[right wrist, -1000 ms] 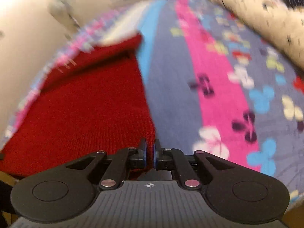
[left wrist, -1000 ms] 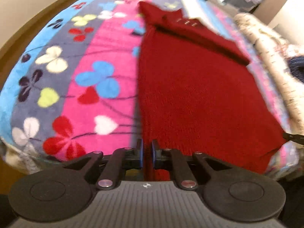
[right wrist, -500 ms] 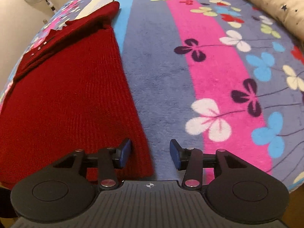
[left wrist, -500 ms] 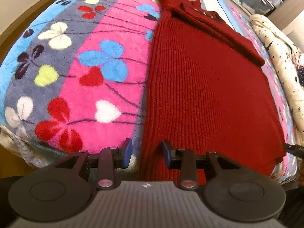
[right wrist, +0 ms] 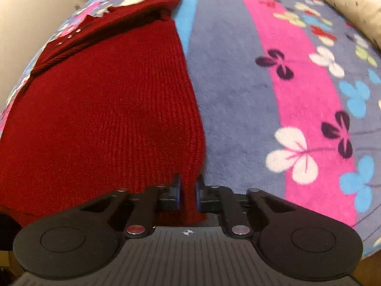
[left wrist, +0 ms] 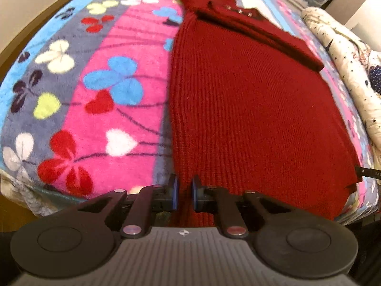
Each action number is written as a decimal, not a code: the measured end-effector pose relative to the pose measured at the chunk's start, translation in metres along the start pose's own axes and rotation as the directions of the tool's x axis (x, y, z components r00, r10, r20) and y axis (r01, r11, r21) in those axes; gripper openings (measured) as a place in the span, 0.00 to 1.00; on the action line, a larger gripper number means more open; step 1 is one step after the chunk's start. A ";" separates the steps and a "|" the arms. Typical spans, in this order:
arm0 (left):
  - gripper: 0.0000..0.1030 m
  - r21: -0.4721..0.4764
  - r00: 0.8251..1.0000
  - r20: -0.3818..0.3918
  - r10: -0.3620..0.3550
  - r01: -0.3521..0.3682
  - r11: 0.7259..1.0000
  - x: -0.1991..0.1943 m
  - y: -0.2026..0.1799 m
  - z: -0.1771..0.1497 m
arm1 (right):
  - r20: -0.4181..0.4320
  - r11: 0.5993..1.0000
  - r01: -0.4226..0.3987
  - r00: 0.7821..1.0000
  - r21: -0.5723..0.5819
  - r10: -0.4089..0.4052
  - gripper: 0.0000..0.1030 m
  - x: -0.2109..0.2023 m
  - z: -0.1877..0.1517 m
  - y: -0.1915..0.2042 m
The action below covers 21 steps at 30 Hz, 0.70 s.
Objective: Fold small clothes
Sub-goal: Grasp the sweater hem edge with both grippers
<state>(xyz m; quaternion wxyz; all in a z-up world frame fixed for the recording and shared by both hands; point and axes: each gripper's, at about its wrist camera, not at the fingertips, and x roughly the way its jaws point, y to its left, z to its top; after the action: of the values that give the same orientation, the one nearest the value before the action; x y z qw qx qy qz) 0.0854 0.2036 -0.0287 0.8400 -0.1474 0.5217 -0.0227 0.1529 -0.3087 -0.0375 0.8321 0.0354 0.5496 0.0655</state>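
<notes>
Both tongs, left tongs (left wrist: 183,191) and right tongs (right wrist: 188,191), are closing, pinching the near corners of the red knitted sweater (left wrist: 250,109) lying on the flowery fleece blanket (left wrist: 107,109).

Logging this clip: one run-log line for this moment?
phase: regrasp hem | left gripper: closing on red sweater corner | right gripper: closing on other corner | sweater: flat on blanket

Ribbed red knit sweater (left wrist: 250,109) lies on a plush fleece blanket (left wrist: 114,109).

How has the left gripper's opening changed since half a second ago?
Yes: the left gripper is closing. Its jaws, spread beside the butterfly-print fleece blanket before, now pinch the near hem of the red ribbed knit sweater.
</notes>
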 end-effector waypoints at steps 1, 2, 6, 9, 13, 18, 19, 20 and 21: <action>0.12 -0.009 1.000 0.009 -0.009 0.009 1.000 -0.002 0.001 0.000 | 0.011 1.000 -0.013 1.000 0.002 0.013 0.11 -0.003 0.000 0.000; 0.12 -0.018 1.000 0.009 -0.012 0.013 1.000 -0.003 0.003 0.000 | 0.020 1.000 -0.026 0.999 0.008 0.026 0.11 -0.005 0.000 -0.001; 0.13 -0.029 0.999 -0.032 0.000 -0.001 1.000 0.005 0.003 0.001 | 0.006 1.000 -0.019 1.000 0.025 0.019 0.13 -0.002 0.000 -0.006; 0.15 -0.003 0.999 -0.038 0.022 -0.022 1.000 0.008 -0.001 0.000 | -0.009 1.000 -0.004 1.000 -0.002 0.004 0.16 0.002 -0.001 -0.001; 0.17 -0.007 0.999 -0.041 0.028 -0.028 1.000 0.009 0.000 0.001 | -0.014 1.000 0.006 1.000 -0.014 -0.006 0.16 0.004 -0.001 0.001; 0.15 0.018 0.999 -0.029 0.036 -0.035 0.999 0.009 -0.002 -0.002 | -0.010 1.000 0.006 1.000 -0.016 -0.006 0.14 0.004 -0.001 0.001; 0.13 0.027 0.999 -0.024 0.039 -0.038 0.999 0.008 -0.004 -0.002 | -0.005 1.000 0.008 1.000 -0.021 -0.008 0.12 0.004 -0.002 0.002; 0.12 0.038 0.999 -0.015 0.042 -0.042 0.998 0.007 -0.005 -0.003 | 0.002 1.000 0.007 1.000 -0.027 -0.007 0.12 0.002 -0.002 0.003; 0.11 0.052 0.999 -0.005 0.048 -0.047 0.998 0.005 -0.008 -0.003 | 0.014 0.999 0.004 1.000 -0.033 -0.004 0.11 0.000 -0.002 0.004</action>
<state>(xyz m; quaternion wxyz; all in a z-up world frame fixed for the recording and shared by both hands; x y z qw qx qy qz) 0.0854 0.1946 -0.0323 0.8422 -0.1132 0.5269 -0.0166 0.1504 -0.3045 -0.0376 0.8366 0.0207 0.5426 0.0727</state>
